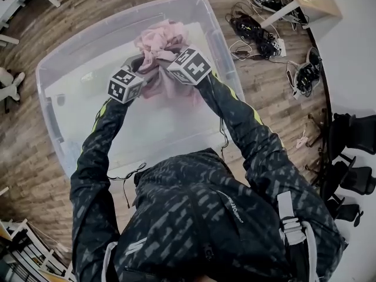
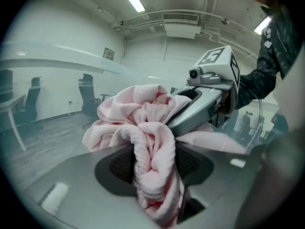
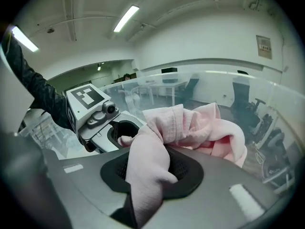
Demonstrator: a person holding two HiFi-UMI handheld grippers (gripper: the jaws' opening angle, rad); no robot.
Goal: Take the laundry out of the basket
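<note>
My left tongs are clenched on a thick twist of the pink cloth, which fills the gap between the jaws and bunches up just beyond them. My right tongs are grasping another fold of the same cloth, a smooth band that runs down through their jaws. The two pairs sit close side by side, each showing in the other's view. The bulk of the cloth is heaped between them and just past their tips.

Around the tongs on every side is the clear plastic basket. In the head view the cloth hangs over the far half of the basket, inside its outline. In both gripper views the basket's cloudy wall rises behind the cloth. So I judge the pick-up done: the cloth is gathered in both tongs and seems to be off the basket's bottom. What is left is to bring it up over the rim and set it down outside, on the wooden floor or wherever it belongs; no place for it shows.

Below the tongs the bottom of the basket looks pale and flat. I cannot tell whether more laundry lies there, so there may be another piece to fetch after this one.
</note>
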